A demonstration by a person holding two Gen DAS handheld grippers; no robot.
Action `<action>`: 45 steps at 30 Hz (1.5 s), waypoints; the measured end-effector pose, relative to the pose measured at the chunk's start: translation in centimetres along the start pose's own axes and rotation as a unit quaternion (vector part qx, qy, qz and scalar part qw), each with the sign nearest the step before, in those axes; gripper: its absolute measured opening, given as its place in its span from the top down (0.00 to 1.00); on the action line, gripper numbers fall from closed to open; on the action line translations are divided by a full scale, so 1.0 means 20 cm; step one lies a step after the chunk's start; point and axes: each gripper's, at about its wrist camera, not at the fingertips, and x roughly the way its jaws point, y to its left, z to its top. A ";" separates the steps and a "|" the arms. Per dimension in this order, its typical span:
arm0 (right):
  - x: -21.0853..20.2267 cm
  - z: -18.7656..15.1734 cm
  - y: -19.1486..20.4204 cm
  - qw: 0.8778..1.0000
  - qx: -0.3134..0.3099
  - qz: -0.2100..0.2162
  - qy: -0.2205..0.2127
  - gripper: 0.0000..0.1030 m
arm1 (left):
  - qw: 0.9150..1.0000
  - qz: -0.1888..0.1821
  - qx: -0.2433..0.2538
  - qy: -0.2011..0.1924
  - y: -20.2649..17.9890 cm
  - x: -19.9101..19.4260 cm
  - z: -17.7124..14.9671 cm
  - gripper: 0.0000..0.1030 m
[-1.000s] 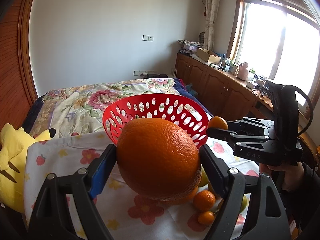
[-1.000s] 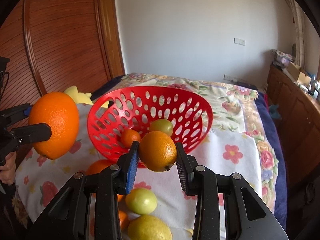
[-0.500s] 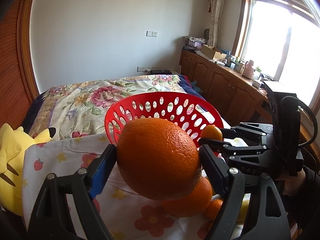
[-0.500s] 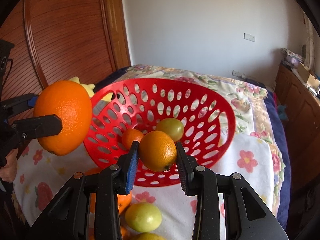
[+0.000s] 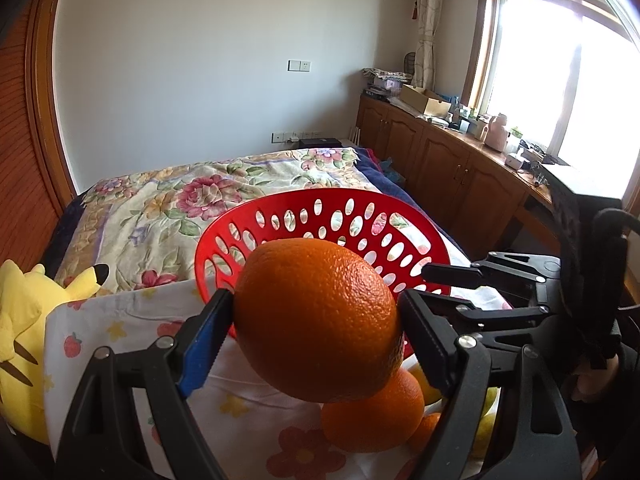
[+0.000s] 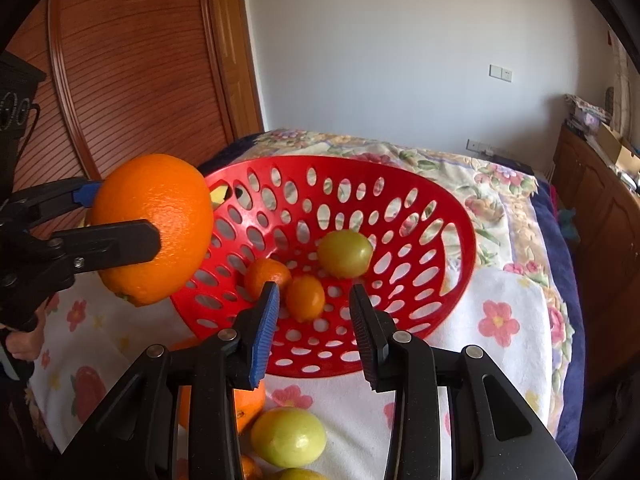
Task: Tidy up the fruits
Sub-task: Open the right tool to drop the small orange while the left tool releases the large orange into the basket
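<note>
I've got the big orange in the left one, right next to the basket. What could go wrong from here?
1. The orange hangs at the basket's near rim, not over its middle. Released here, it may strike the rim and roll onto the cloth.
2. The right hand-held gripper hangs open and empty over the basket; the left hand-held gripper could bump it moving in.
3. Dropped from a height, the orange could hit the green fruit inside.

Left gripper (image 5: 316,344) frame: black plastic, open triangular cut-outs, silver screw heads at pivots.
Left gripper pads: one blue and ribbed, one black.
Right gripper (image 6: 312,316) frame: black plastic, matching cut-outs, silver screws.
Right gripper pads: blue ribbed and black ribbed.
Right gripper body: perforated black housing, looped black cable.
Sleeve (image 5: 628,376): dark.
</note>
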 end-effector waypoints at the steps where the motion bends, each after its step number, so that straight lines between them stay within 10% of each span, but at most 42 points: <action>1: -0.02 0.00 -0.01 1.000 0.002 0.000 -0.003 0.65 | 1.000 0.000 0.001 0.000 0.00 0.01 0.00 0.20; 38: -0.22 -0.16 -0.06 0.999 0.026 -0.005 -0.031 0.61 | 0.996 0.050 0.020 0.074 -0.13 0.32 0.00 0.19; 45: -0.22 -0.18 -0.08 0.999 0.035 -0.007 -0.027 0.60 | 0.997 0.057 0.036 0.022 -0.16 0.19 0.09 0.21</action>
